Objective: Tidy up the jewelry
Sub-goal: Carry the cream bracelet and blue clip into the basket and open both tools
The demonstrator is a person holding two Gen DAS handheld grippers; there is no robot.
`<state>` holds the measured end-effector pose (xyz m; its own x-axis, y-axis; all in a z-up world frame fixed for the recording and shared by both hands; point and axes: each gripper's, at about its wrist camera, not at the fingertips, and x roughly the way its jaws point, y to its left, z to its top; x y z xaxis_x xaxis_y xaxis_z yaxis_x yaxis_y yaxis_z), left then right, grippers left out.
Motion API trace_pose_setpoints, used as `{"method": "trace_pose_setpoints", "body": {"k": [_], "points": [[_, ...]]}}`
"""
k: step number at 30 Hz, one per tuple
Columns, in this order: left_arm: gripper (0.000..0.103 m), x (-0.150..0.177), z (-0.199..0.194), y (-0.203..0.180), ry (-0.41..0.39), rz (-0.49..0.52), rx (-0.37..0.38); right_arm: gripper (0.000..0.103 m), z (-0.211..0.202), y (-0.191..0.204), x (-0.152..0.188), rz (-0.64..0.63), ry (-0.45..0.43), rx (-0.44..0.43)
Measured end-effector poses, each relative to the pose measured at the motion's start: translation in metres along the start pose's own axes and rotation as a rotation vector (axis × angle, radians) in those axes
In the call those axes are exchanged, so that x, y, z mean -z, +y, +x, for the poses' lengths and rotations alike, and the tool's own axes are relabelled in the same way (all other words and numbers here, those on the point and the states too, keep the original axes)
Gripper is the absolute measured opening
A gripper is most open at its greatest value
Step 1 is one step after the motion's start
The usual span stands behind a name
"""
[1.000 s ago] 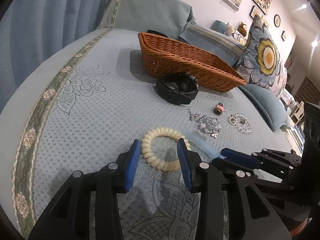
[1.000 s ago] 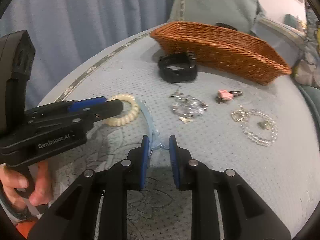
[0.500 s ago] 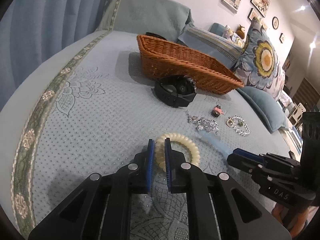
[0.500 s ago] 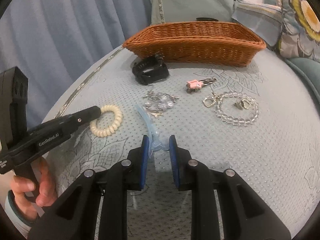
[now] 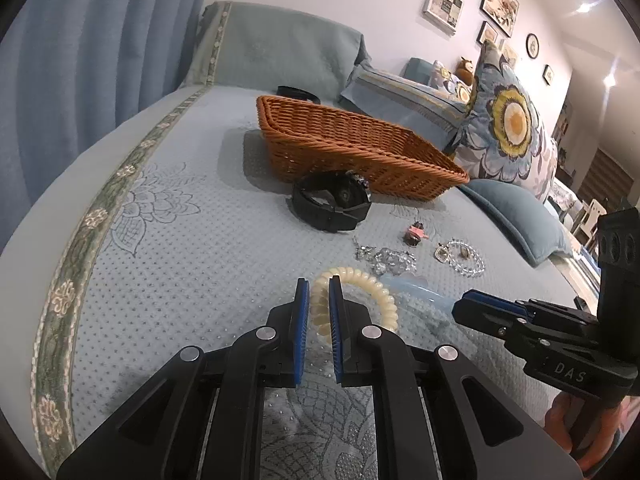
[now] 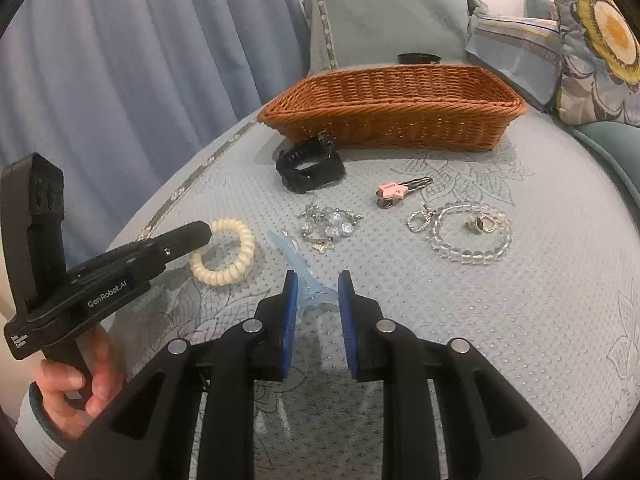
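Both pickups are made, nothing is delivered, as far as these views show. The left tool [image 5: 319, 294] is clamped on the near arc of the cream spiral hair tie [image 5: 376, 292], pads narrowed to the coil's width. The right tool [image 6: 318, 286] is pinched on the tail of the translucent blue hair clip [image 6: 298, 258]. Both items sit low over the bed [image 5: 160, 280], and I can't tell whether they are lifted clear. The wicker basket [image 6: 400, 120] is well apart at the far side, its inside hidden in both views. Still loose on the bed: black watch [image 6: 310, 166], crystal cluster [image 6: 330, 226], pink clip [image 6: 394, 192], clear bead bracelet [image 6: 472, 232]. Only the right view shows a ring [image 6: 482, 224] inside the bracelet and the whole hair tie loop. The left view alone shows its own clamp on the coil and the cushions [image 5: 508, 140] beyond the basket.
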<state>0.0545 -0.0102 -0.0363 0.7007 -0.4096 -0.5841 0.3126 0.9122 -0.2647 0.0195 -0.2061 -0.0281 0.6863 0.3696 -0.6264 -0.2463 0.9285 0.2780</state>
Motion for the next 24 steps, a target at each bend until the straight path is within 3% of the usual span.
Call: {"method": "trace_pose_setpoints", "body": {"k": [7, 13, 18, 24], "points": [[0.008, -0.001, -0.002, 0.002, -0.011, -0.008, 0.001, 0.018, -0.008, -0.005, -0.002, 0.027, -0.032, -0.013], [0.008, -0.011, -0.015, -0.005, -0.076, 0.014, -0.005, 0.018, -0.021, -0.009, -0.01, 0.045, -0.095, -0.031], [0.008, -0.04, -0.028, -0.008, -0.145, 0.0, 0.035, 0.018, -0.034, -0.008, -0.03, 0.028, -0.167, -0.032], [0.008, -0.095, -0.017, -0.02, -0.211, -0.004, 0.084, 0.018, -0.04, -0.016, -0.082, -0.001, -0.277, 0.049]]}}
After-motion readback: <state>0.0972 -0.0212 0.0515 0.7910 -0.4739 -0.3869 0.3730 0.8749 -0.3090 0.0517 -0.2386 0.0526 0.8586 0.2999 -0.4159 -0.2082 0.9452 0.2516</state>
